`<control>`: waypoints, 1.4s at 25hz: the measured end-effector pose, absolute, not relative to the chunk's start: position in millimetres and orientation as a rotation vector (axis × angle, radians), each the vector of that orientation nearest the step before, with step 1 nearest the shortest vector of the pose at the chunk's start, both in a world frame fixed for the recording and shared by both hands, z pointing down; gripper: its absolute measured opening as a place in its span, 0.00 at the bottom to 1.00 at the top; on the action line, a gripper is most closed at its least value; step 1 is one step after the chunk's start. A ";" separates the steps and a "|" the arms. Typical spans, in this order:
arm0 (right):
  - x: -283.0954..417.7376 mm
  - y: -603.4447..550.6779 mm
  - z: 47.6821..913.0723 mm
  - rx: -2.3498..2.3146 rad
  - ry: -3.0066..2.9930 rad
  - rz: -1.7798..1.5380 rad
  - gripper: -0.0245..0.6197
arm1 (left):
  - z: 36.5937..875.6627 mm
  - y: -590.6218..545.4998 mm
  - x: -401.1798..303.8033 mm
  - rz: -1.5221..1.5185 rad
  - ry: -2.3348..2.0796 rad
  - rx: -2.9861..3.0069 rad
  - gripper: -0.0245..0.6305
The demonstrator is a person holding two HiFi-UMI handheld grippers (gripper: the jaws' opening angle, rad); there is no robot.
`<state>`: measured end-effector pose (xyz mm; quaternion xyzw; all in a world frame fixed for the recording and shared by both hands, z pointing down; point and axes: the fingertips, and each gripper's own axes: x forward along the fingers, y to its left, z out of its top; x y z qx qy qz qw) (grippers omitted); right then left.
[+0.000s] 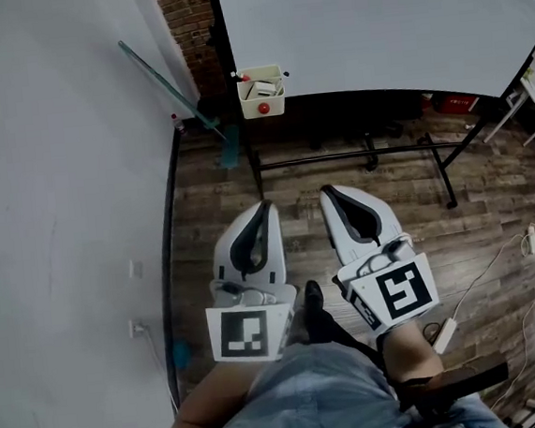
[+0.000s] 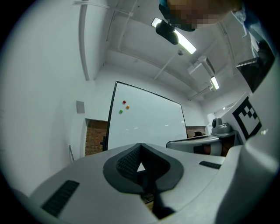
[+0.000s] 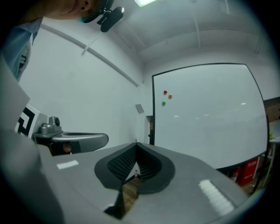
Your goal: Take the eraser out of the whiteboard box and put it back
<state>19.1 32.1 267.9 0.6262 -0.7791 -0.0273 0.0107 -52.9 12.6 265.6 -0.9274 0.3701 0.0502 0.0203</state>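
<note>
A small white box (image 1: 261, 92) hangs at the lower left corner of the whiteboard (image 1: 371, 20). It holds a few small items, one pale and blocky (image 1: 257, 89); I cannot tell which is the eraser. A red round thing (image 1: 263, 108) sits on the box's front. My left gripper (image 1: 265, 206) and right gripper (image 1: 326, 191) are side by side over the wooden floor, well short of the box, both pointing toward the board. Each has its jaws together with nothing between them. The left gripper (image 2: 141, 145) and right gripper (image 3: 136, 143) each face the whiteboard (image 2: 144, 124) (image 3: 210, 118) from a distance.
The board's black wheeled stand (image 1: 366, 157) crosses the floor ahead. A green-handled broom (image 1: 176, 90) leans on the white wall at left. A power strip with cables (image 1: 444, 332) lies at right. Three coloured magnets (image 2: 124, 105) sit on the board. A red object (image 1: 454, 103) is under the board.
</note>
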 end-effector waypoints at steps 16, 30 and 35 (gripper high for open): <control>76.0 -73.3 262.3 1.690 -2.619 -0.101 0.04 | 246.4 -81.5 26.3 0.140 1.278 -2.753 0.04; 78.3 -139.0 259.9 1.615 -2.617 -0.165 0.04 | 242.2 -142.2 27.9 0.206 1.331 -2.712 0.04; 78.2 -174.7 263.7 1.593 -2.582 -0.179 0.04 | 242.0 -178.8 26.3 0.232 1.333 -2.727 0.04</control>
